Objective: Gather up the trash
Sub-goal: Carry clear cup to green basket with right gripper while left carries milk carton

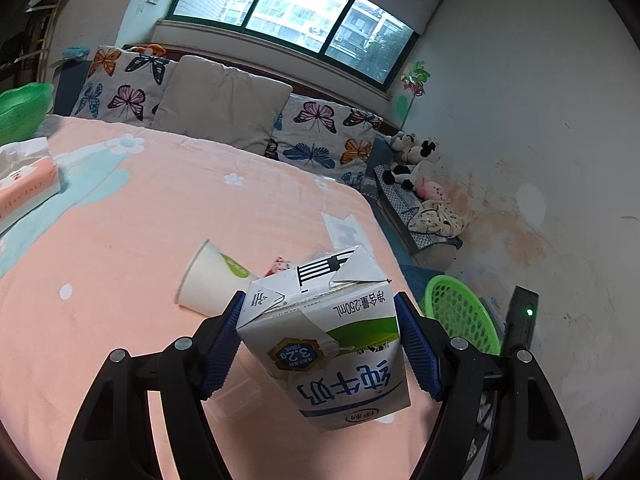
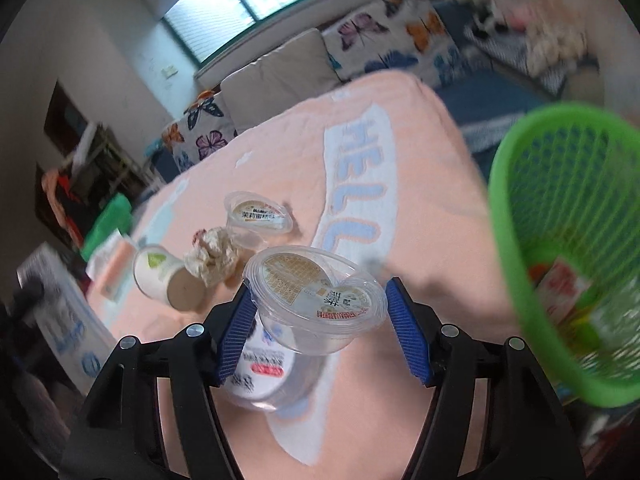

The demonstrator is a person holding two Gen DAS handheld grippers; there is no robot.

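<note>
**Both grippers carrying trash above the bed**

From the left wrist view, the left gripper (image 1: 320,340) is holding a milk carton (image 1: 328,344) between its blue fingers (image 1: 222,344), which are standing fairly wide with both pads pressing on the carton's sides. The carton is hanging printed side up, its folded top pointing away from the camera, above the peach bedspread (image 1: 120,280). Just beyond it a white paper cup (image 1: 212,280) is lying on its side on the bedspread, and a scrap of red-patterned wrapper (image 1: 280,266) is peeking out behind the carton's top. A tissue pack (image 1: 24,188) is lying at the far left edge of the bed, and butterfly pillows (image 1: 120,84) are leaning at the headboard under the window. Off the bed's right side a green mesh basket (image 1: 460,312) is standing on the floor.

From the right wrist view, the right gripper (image 2: 320,320) is carrying a clear plastic cup (image 2: 316,300) with a printed foil lid, tilted between its fingers (image 2: 236,328); the near pad is touching the cup's rim, while contact on the far side cannot be told. Another clear container (image 2: 264,372) is lying on the bedspread beneath it. Farther off, a second lidded plastic cup (image 2: 258,216), a crumpled paper ball (image 2: 214,256) and the paper cup (image 2: 168,276) are lying close together. The green mesh basket (image 2: 568,240), blurred, is looming at the right with packaging already inside.
</note>
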